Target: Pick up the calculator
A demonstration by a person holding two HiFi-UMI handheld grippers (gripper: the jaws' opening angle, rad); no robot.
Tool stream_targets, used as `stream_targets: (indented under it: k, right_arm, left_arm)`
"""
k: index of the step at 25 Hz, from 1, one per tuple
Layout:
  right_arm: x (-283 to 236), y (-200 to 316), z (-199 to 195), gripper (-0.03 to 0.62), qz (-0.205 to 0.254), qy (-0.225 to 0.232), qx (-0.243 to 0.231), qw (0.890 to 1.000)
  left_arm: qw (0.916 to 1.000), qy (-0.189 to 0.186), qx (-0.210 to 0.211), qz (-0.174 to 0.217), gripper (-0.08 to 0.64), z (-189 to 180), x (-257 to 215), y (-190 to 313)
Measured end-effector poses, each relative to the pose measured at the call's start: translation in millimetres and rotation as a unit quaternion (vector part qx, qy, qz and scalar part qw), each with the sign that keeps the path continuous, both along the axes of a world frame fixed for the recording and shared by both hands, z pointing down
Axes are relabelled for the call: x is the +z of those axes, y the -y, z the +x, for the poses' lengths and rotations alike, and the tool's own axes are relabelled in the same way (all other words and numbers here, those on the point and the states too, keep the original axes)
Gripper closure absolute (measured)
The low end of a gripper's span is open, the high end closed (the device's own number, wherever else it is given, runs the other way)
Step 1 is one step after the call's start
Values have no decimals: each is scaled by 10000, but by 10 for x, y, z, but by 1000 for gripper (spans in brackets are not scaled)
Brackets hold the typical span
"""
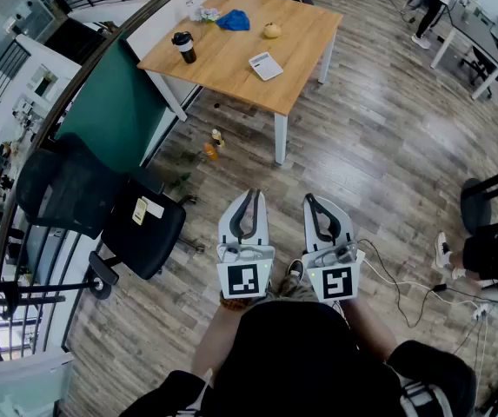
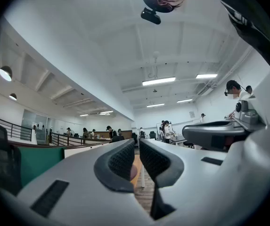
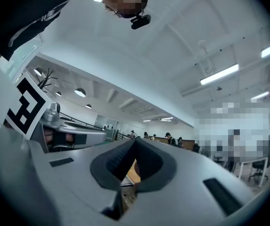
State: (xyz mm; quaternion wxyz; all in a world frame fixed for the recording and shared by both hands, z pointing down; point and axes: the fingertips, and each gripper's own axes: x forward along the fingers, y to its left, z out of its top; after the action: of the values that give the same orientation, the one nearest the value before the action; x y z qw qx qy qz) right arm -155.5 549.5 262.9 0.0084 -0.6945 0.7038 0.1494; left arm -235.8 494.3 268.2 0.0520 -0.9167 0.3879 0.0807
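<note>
Our left tool (image 1: 252,196) and right tool (image 1: 310,200) are closed, empty. We should near the counter (image 1: 222,59), then open over the calculator (image 1: 265,65).

Wood-plank floor (image 1: 388,146), wooden table (image 1: 222,59), black office chair (image 1: 149,237)

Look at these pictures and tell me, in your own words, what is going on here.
A person stands on a wooden floor with one pair of tongs in each hand. The left tongs and right tongs are side by side, both shut and empty. The calculator lies untouched on a wooden table some way ahead, along with a dark cup, a blue cloth and a yellowish round thing. Nothing has been picked up yet.
</note>
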Motion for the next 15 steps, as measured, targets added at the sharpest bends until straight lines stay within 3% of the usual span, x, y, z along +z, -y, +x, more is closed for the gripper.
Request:
stream_targets:
  k: [14, 15]
  right_arm:
    - [111, 12, -698, 586, -445, 41, -93, 9990]
    - [111, 19, -733, 562, -448, 19, -118, 9989]
  left_arm:
    - [9993, -347, 108, -92, 508, -691, -18, 65]
    - [9992, -366, 119, -115, 509, -725, -9, 75]
